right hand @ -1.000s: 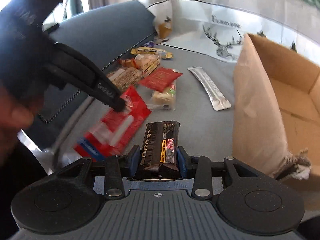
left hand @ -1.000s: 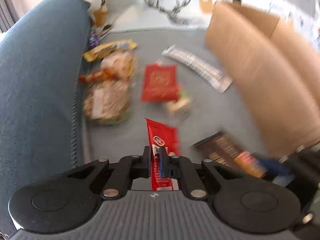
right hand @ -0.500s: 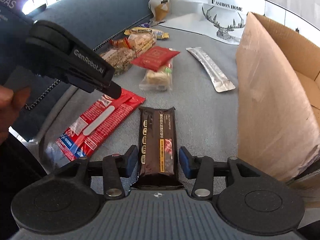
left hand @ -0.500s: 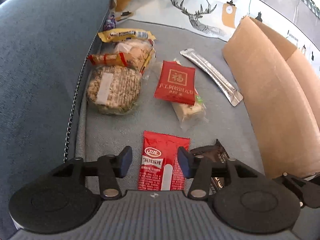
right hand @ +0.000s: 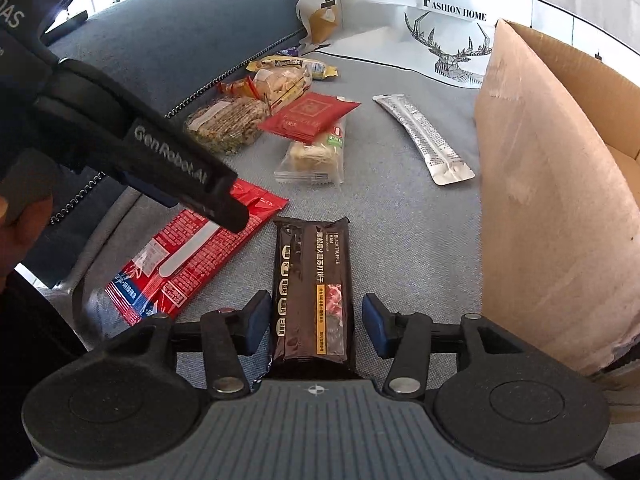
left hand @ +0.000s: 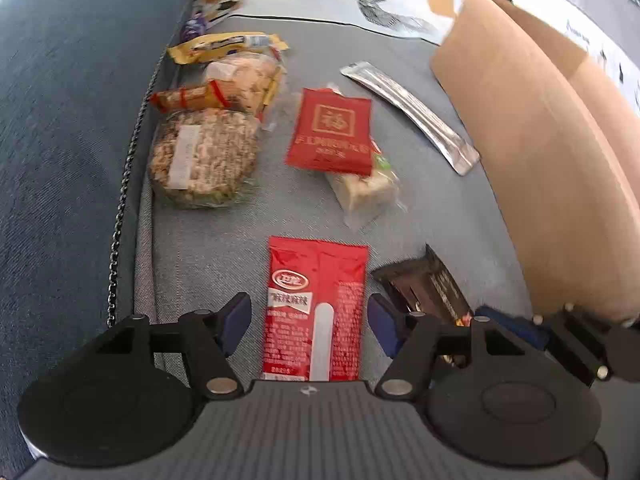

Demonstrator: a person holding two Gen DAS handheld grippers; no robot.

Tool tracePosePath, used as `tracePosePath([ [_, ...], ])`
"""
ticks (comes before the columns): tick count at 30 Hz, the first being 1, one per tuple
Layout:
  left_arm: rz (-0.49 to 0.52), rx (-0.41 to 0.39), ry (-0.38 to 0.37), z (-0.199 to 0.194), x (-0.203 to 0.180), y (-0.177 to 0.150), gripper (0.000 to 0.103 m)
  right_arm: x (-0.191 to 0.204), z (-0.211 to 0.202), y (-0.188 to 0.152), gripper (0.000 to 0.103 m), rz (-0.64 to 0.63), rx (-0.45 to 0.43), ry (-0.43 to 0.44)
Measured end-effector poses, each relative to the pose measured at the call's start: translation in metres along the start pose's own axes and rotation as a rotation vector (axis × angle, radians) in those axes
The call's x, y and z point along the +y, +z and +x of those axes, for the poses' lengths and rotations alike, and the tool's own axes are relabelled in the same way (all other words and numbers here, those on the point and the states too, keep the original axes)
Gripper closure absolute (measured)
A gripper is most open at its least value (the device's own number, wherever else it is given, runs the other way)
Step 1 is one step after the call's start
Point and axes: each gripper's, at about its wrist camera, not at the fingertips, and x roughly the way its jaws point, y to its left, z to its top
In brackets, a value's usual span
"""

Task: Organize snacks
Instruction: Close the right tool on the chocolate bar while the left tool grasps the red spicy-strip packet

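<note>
A long red snack packet (left hand: 316,308) lies flat on the grey sofa seat between the open fingers of my left gripper (left hand: 308,324); it also shows in the right wrist view (right hand: 188,256). A dark brown biscuit pack (right hand: 312,288) lies flat between the open fingers of my right gripper (right hand: 312,326); its end shows in the left wrist view (left hand: 424,288). The left gripper's arm (right hand: 160,160) crosses the right wrist view. Neither gripper holds anything.
Farther on lie a square red packet (left hand: 330,132) over a clear-wrapped cake (left hand: 364,188), a round grain cake (left hand: 204,156), several small snacks (left hand: 236,76) and a silver stick pack (left hand: 412,112). An open cardboard box (right hand: 552,184) stands at the right. The blue backrest (left hand: 68,120) is left.
Both grippers have opened and let go of their packs, which now lie flat on the seat. Both fingers have spread wider over the last half second.
</note>
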Motion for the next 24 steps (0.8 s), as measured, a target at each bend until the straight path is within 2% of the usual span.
tracePosePath([
  [3,0.031,0.022,0.017,0.002,-0.005,-0.002,0.033,0.000,-0.001,-0.001,0.054,-0.011,-0.006,-0.006],
  [4,0.039,0.034,0.020,0.002,-0.007,-0.003,0.033,0.000,-0.002,-0.002,0.061,-0.012,-0.009,-0.005],
  [8,0.099,0.123,0.001,0.007,-0.016,-0.010,0.024,-0.003,-0.006,-0.001,0.062,-0.014,-0.022,-0.007],
  [10,0.117,0.143,-0.002,0.008,-0.019,-0.014,0.023,-0.005,-0.007,-0.001,0.062,-0.009,-0.026,-0.014],
  [15,0.095,0.127,0.067,0.014,-0.022,-0.017,0.024,-0.008,-0.004,0.000,0.062,0.015,-0.009,-0.020],
  [18,0.144,0.110,0.107,0.015,-0.033,-0.015,0.024,-0.009,-0.002,0.000,0.061,0.019,-0.003,-0.017],
  [21,0.157,0.103,0.103,0.016,-0.034,-0.014,0.026,-0.010,-0.002,0.000,0.061,0.020,0.002,-0.016],
  [24,0.137,0.101,0.086,0.015,-0.029,-0.013,0.033,-0.011,-0.002,-0.001,0.061,0.026,0.003,-0.014],
])
